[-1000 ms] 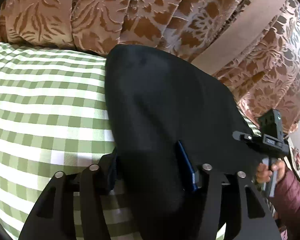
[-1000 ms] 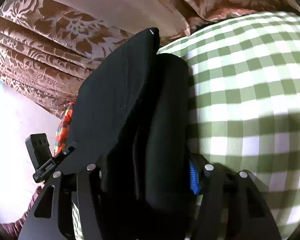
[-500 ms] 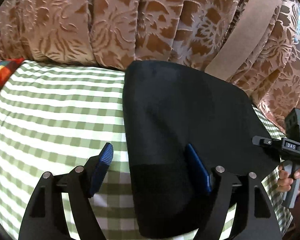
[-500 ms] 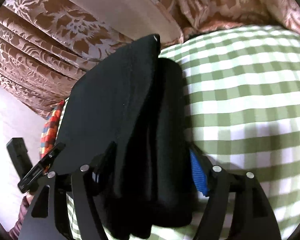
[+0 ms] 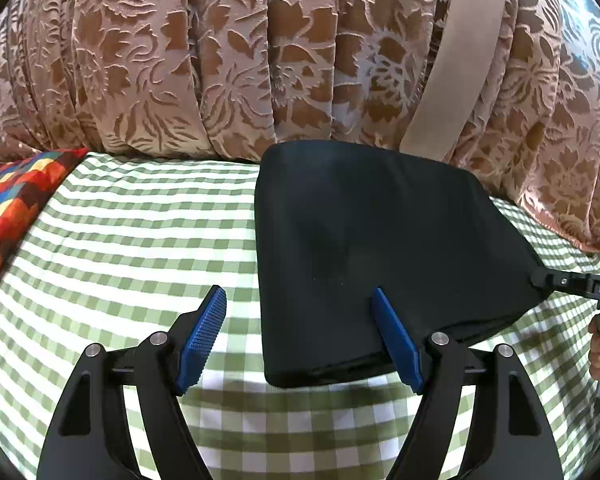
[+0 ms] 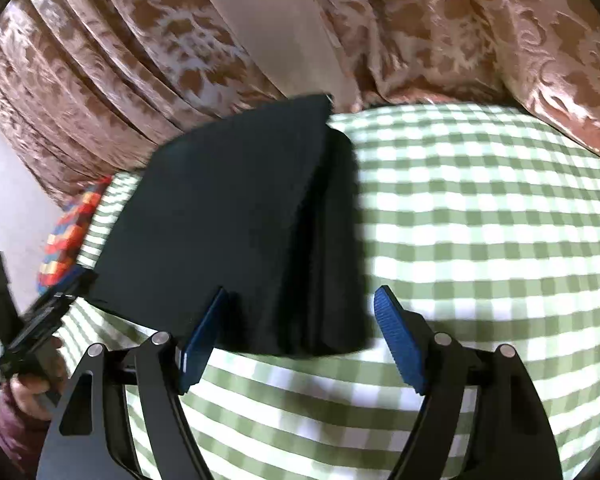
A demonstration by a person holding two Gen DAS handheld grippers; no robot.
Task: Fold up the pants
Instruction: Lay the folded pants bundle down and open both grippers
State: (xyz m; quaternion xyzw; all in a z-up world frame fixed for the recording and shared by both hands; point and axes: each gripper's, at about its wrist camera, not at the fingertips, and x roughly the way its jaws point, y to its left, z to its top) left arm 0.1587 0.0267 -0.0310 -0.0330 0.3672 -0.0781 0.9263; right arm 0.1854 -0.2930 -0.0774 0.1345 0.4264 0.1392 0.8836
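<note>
The black pants [image 5: 372,248] lie folded into a thick flat stack on the green-and-white checked cloth [image 5: 132,240]. My left gripper [image 5: 300,308] is open with blue pads, just in front of the stack's near left corner and not holding it. In the right wrist view the pants [image 6: 240,224] show their layered folded edge. My right gripper [image 6: 302,304] is open, its pads straddling the stack's near right end without gripping it. The right gripper also shows at the right edge of the left wrist view [image 5: 580,288].
A brown floral curtain [image 5: 220,60] hangs right behind the bed, with a plain beige band [image 5: 456,52] across it. A multicoloured patterned cloth [image 5: 8,208] lies at the far left. The checked surface extends to the right of the pants [image 6: 500,240].
Both grippers opened, let go of the pants and pulled back. The folded stack now rests flat on the checked cloth.
</note>
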